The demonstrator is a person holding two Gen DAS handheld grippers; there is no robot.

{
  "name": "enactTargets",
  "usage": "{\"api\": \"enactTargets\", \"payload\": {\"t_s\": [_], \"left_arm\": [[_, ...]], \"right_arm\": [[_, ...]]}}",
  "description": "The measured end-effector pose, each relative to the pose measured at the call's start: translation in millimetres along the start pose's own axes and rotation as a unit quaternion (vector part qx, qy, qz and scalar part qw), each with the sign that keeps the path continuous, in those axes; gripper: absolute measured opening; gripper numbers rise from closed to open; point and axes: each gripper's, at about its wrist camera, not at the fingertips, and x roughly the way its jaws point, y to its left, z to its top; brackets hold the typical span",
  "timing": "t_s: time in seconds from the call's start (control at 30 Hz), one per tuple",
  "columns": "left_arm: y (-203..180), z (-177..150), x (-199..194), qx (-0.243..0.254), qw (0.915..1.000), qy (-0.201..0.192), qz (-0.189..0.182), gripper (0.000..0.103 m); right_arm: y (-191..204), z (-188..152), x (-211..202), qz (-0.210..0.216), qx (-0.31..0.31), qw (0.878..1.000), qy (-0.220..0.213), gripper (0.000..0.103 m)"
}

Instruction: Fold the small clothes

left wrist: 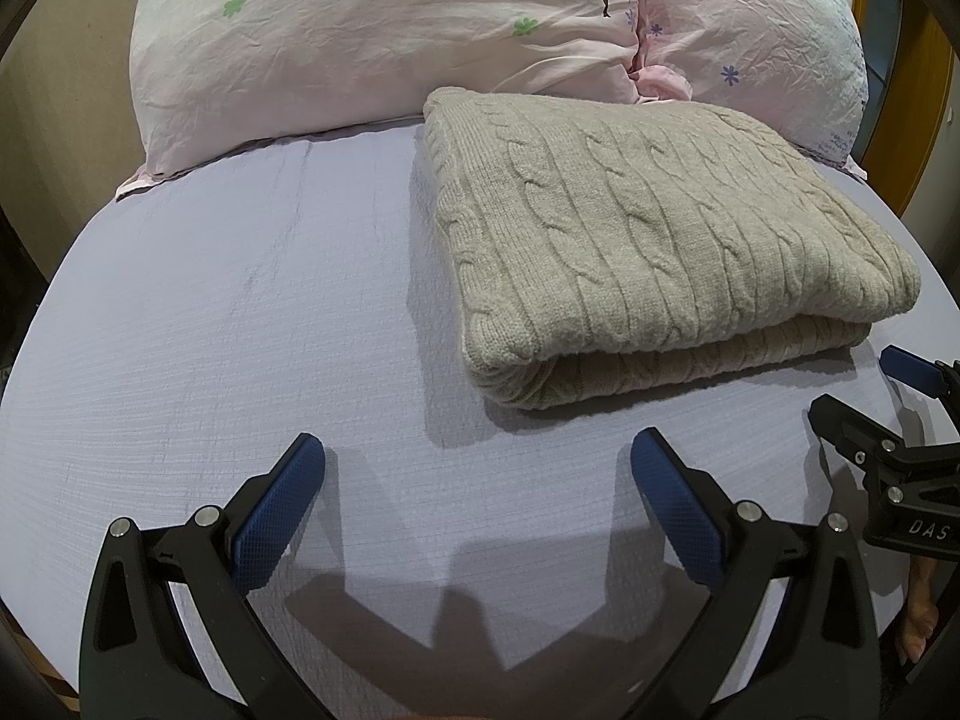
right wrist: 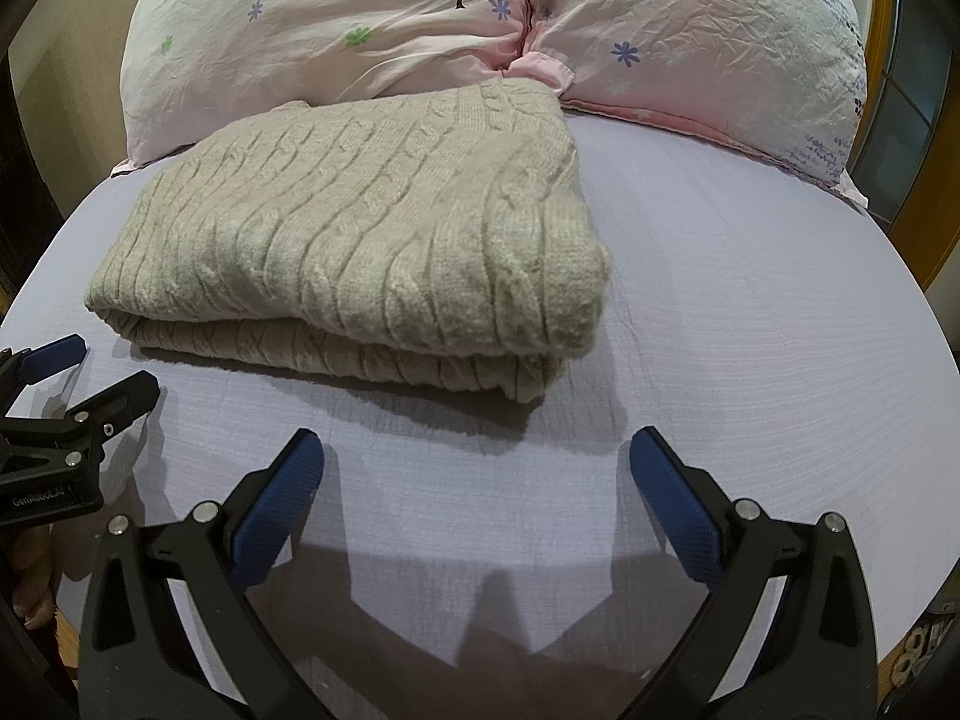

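Note:
A beige cable-knit sweater (left wrist: 648,240) lies folded in a thick rectangle on the lavender bed sheet (left wrist: 228,300). It also shows in the right wrist view (right wrist: 360,240). My left gripper (left wrist: 477,462) is open and empty, just in front of the sweater's near edge and slightly to its left. My right gripper (right wrist: 477,462) is open and empty, in front of the sweater's right corner. The right gripper shows at the right edge of the left wrist view (left wrist: 864,402), and the left gripper at the left edge of the right wrist view (right wrist: 108,372).
Two pink flowered pillows (left wrist: 372,30) (right wrist: 690,30) stand at the head of the bed behind the sweater. A wooden frame (left wrist: 918,120) stands at the right. The bed's near edge is below the grippers.

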Motion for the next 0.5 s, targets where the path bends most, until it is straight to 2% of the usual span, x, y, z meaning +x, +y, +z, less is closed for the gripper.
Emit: {"api": "enactTargets", "payload": {"t_s": [0.5], "left_arm": [[0.2, 0.3, 0.6, -0.001, 1.0, 0.0, 0.0, 0.102]], "right_arm": [[0.9, 0.0, 0.9, 0.0, 0.0, 1.0, 0.0, 0.101]]}}
